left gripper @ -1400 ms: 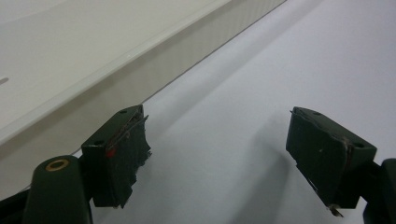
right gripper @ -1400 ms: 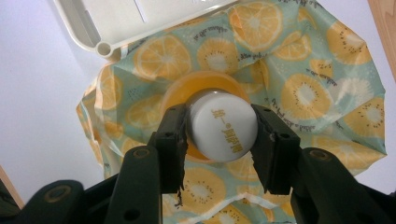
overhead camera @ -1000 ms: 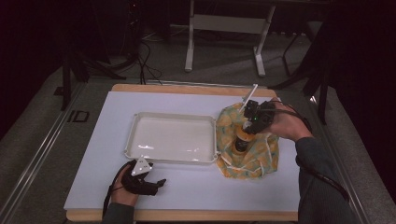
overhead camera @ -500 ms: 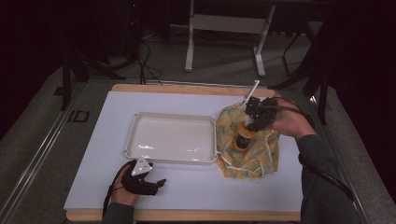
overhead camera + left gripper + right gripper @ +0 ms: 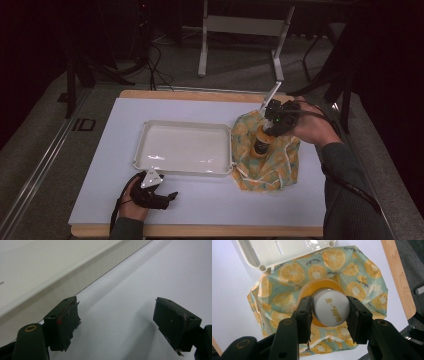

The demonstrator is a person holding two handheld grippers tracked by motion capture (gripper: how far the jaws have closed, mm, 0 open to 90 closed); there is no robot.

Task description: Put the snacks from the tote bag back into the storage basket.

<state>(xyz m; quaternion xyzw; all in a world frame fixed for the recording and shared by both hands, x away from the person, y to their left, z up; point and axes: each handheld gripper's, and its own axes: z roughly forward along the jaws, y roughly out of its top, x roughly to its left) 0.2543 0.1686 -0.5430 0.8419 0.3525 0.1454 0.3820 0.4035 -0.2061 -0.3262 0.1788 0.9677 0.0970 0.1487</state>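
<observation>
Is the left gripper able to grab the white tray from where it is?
Probably yes. The left gripper lies open on the table beside the white tray, with bare table between them. The right gripper is busy clamping the bottle.

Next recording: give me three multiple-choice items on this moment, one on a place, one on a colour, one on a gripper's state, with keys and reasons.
1. Where does the orange bottle with the white cap stand?
A. in the tray
B. on the fruit-print cloth bag
C. on the floor

2. What colour is the shallow plastic tray?
A. red
B. black
C. white

3. How does the right gripper stand?
A. shut on the bottle's cap
B. open above the tray
C. lying on the table

Key: 1 B, the cloth spreads under and around the bottle; 2 C, the tray shows pale white; 3 A, both jaws press the cap's sides. The left gripper rests open near the tray.
</observation>
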